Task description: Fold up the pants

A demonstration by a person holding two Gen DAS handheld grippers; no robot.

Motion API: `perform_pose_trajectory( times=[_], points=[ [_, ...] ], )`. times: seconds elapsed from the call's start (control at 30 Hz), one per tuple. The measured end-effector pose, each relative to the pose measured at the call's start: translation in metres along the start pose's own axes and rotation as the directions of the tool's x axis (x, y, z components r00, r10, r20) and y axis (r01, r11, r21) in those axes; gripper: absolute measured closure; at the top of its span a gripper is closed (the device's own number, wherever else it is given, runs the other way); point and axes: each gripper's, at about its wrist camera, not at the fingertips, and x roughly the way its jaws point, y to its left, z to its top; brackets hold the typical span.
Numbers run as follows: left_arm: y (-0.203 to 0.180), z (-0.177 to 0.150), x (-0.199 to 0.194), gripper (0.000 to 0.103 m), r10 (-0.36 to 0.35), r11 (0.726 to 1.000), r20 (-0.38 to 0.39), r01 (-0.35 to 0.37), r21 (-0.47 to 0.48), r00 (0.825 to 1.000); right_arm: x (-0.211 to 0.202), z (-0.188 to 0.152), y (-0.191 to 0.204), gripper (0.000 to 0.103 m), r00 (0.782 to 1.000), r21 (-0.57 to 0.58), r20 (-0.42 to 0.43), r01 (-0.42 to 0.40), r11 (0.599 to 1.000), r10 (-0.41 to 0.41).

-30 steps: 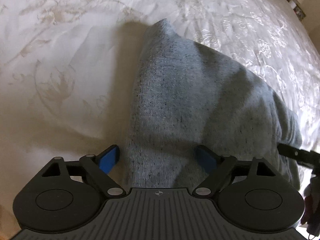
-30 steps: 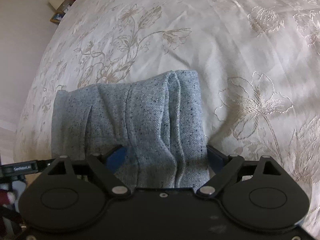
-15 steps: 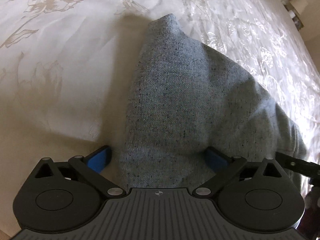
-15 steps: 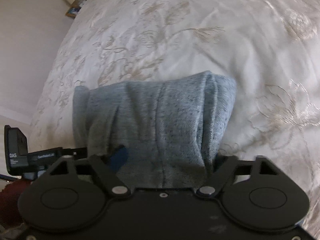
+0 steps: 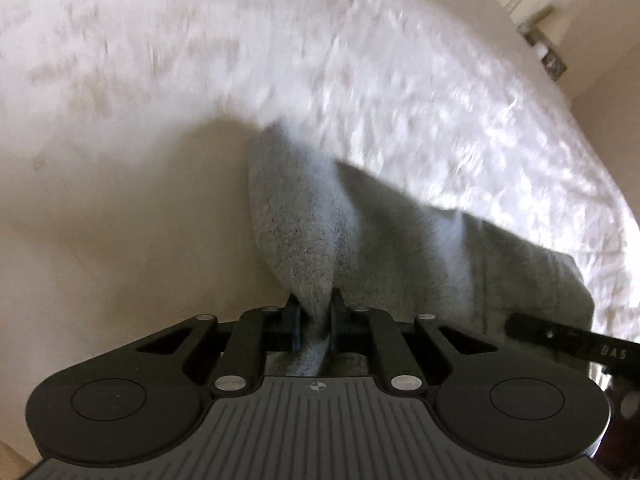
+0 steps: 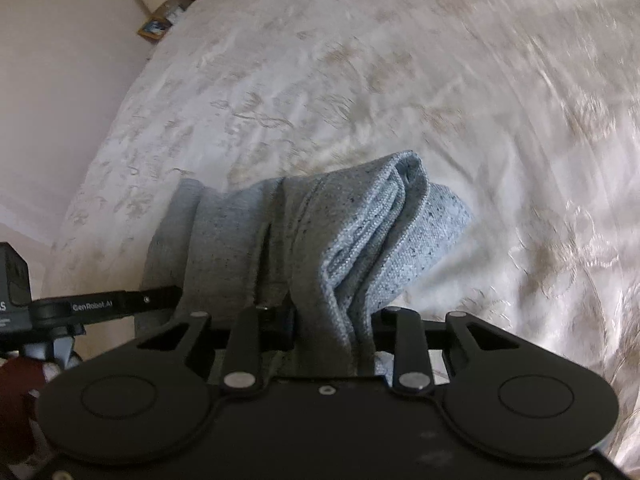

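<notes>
Left wrist view: the left gripper [image 5: 316, 322], black with 2 narrow fingers, is clamped tight on a pinch of the speckled grey-blue knit pants [image 5: 384, 248]. The cloth bunches up from 6 o'clock and spreads toward 3 o'clock over a cream floral-embroidered bedspread [image 5: 280, 60], blurred here. Right wrist view: the right gripper [image 6: 334, 332] is closed on a thick gathered fold of the same pants [image 6: 320, 240], which rise toward 12 o'clock with layered edges showing at 1 o'clock. The bedspread [image 6: 380, 80] surrounds the cloth.
</notes>
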Motion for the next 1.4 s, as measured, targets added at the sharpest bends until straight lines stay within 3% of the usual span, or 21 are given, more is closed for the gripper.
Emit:
perform_pose_trajectory(
  times=[0.17, 0.3, 0.4, 0.43, 0.5, 0.57, 0.63, 0.77, 0.87, 0.93, 1.03, 1.13, 1.23, 1.27, 1.4],
  points=[
    [0.011, 0.048, -0.029, 0.092, 0.032, 0.998, 0.128, -0.038, 0.042, 0.991, -0.005, 0.028, 0.029, 0.073, 0.997, -0.05, 0.051, -0.059, 0.997, 0.062],
    [0.025, 0.098, -0.035, 0.091, 0.052, 0.998, 0.202, -0.057, 0.017, 0.978, 0.014, 0.079, 0.054, 0.073, 0.986, -0.064, 0.113, -0.113, 0.992, 0.12],
    [0.038, 0.125, -0.021, 0.085, 0.102, 0.995, 0.18, -0.097, -0.039, 0.978, 0.035, 0.122, 0.07, 0.071, 0.979, -0.067, 0.141, -0.137, 0.988, 0.145],
    [0.044, 0.13, -0.012, 0.084, 0.134, 0.99, 0.166, -0.125, -0.067, 0.977, 0.044, 0.135, 0.072, 0.066, 0.98, -0.055, 0.15, -0.124, 0.991, 0.131],
    [0.067, 0.137, 0.004, 0.085, 0.264, 0.957, 0.131, -0.244, -0.156, 0.955, 0.063, 0.152, 0.064, 0.059, 0.988, -0.024, 0.142, -0.059, 0.998, 0.062],
    [0.087, 0.14, 0.017, 0.085, 0.343, 0.918, 0.072, -0.318, -0.236, 0.936, 0.089, 0.165, 0.054, 0.059, 0.988, 0.023, 0.107, 0.106, 0.994, -0.108],
    [0.103, 0.136, 0.018, 0.085, 0.329, 0.908, 0.048, -0.302, -0.29, 0.943, 0.098, 0.173, 0.049, 0.059, 0.964, 0.045, 0.102, 0.242, 0.969, -0.245],
    [0.088, 0.141, 0.023, 0.085, 0.306, 0.935, 0.062, -0.288, -0.205, 0.95, 0.079, 0.176, 0.071, 0.059, 0.927, -0.047, 0.275, 0.279, 0.959, -0.256],
    [0.064, 0.152, 0.033, 0.085, 0.23, 0.968, 0.09, -0.217, -0.127, 0.969, 0.079, 0.179, 0.099, 0.06, 0.939, -0.172, 0.325, 0.174, 0.969, -0.111],
    [0.048, 0.161, 0.046, 0.085, 0.176, 0.983, 0.093, -0.169, -0.072, 0.98, 0.093, 0.183, 0.118, 0.065, 0.956, -0.238, 0.293, 0.107, 0.965, -0.034],
    [0.028, 0.171, 0.064, 0.085, 0.14, 0.99, 0.106, -0.141, 0.003, 0.984, 0.121, 0.187, 0.137, 0.075, 0.97, -0.298, 0.243, 0.067, 0.952, 0.007],
    [0.024, 0.172, 0.086, 0.085, 0.186, 0.979, 0.086, -0.192, 0.067, 0.979, 0.149, 0.196, 0.137, 0.075, 0.98, -0.299, 0.195, 0.085, 0.951, -0.026],
    [0.036, 0.166, 0.106, 0.085, 0.239, 0.968, 0.01, -0.239, 0.075, 0.971, 0.175, 0.208, 0.12, 0.079, 0.976, -0.257, 0.162, 0.187, 0.948, -0.148],
    [0.04, 0.164, 0.103, 0.085, 0.236, 0.969, 0.013, -0.237, 0.064, 0.972, 0.177, 0.211, 0.111, 0.079, 0.97, -0.241, 0.16, 0.216, 0.946, -0.181],
    [0.042, 0.155, 0.072, 0.085, 0.252, 0.967, 0.069, -0.254, 0.02, 0.965, 0.159, 0.216, 0.098, 0.077, 0.965, -0.207, 0.188, 0.222, 0.953, -0.183]
  ],
)
